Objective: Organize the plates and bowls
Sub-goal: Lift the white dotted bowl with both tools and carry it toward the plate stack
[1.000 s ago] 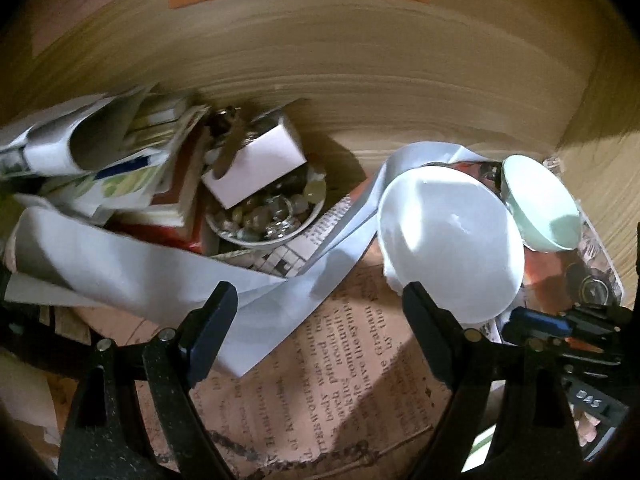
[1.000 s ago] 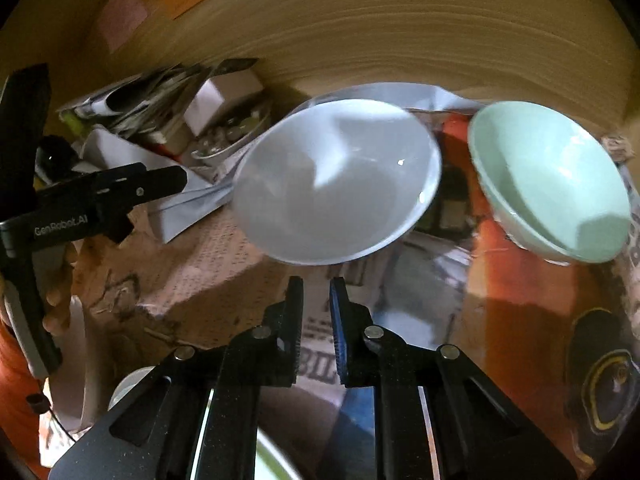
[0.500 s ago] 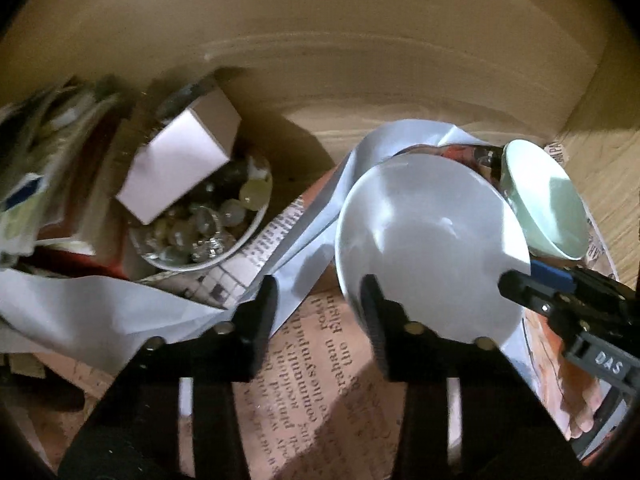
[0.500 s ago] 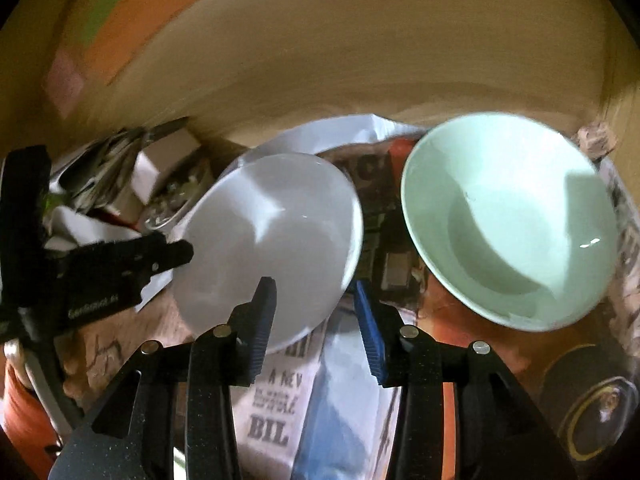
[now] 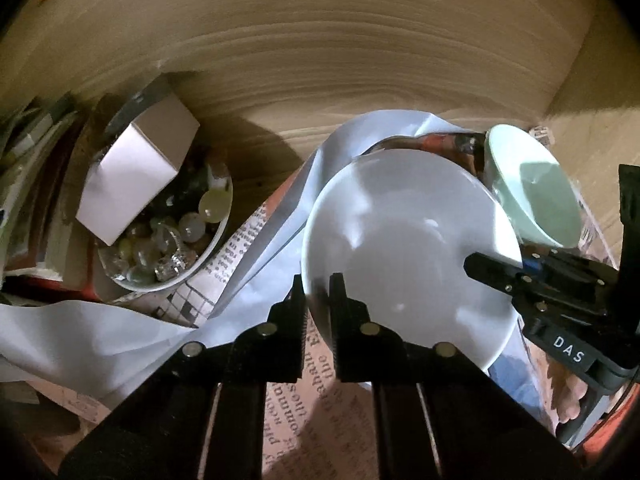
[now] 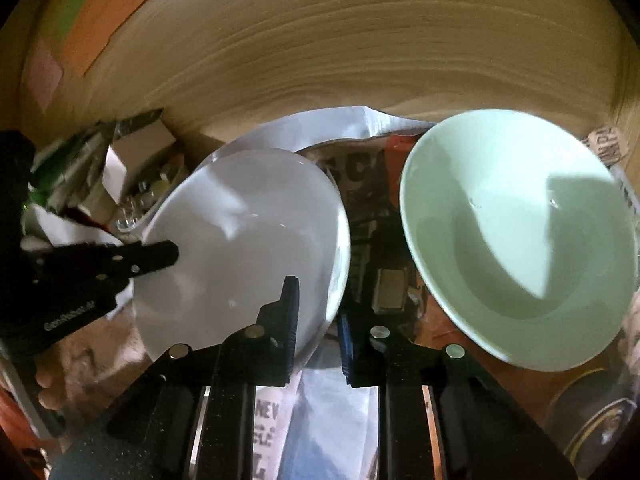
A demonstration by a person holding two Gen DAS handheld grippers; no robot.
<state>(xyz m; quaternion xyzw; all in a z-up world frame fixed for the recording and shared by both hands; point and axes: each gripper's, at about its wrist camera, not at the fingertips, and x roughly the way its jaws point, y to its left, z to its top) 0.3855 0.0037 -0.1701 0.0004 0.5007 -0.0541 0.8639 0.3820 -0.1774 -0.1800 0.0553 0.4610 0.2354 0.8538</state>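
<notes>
A white bowl (image 5: 408, 248) lies on newspaper, with a pale green bowl (image 5: 536, 192) close at its right. My left gripper (image 5: 318, 300) has its jaws closing down on the white bowl's near-left rim, which is pinched between the pads. In the right wrist view my right gripper (image 6: 318, 320) is shut on the near-right rim of the white bowl (image 6: 248, 232), and the green bowl (image 6: 520, 240) stands apart to the right, untouched. Each gripper shows in the other's view: the right gripper (image 5: 472, 264) and the left gripper (image 6: 170, 249) both sit at the bowl's edge.
A small bowl of glass marbles (image 5: 172, 248) with a white box (image 5: 136, 172) in it stands to the left, beside stacked papers (image 5: 36, 184). A loose white sheet (image 5: 100, 336) lies over newspapers. A wooden wall (image 5: 340, 60) closes the back. A dark tin (image 6: 592, 412) is at the near right.
Both grippers came in to the white bowl. The left jaws went from wide open to shut on its left rim. The right jaws opened briefly, then shut on its right rim.
</notes>
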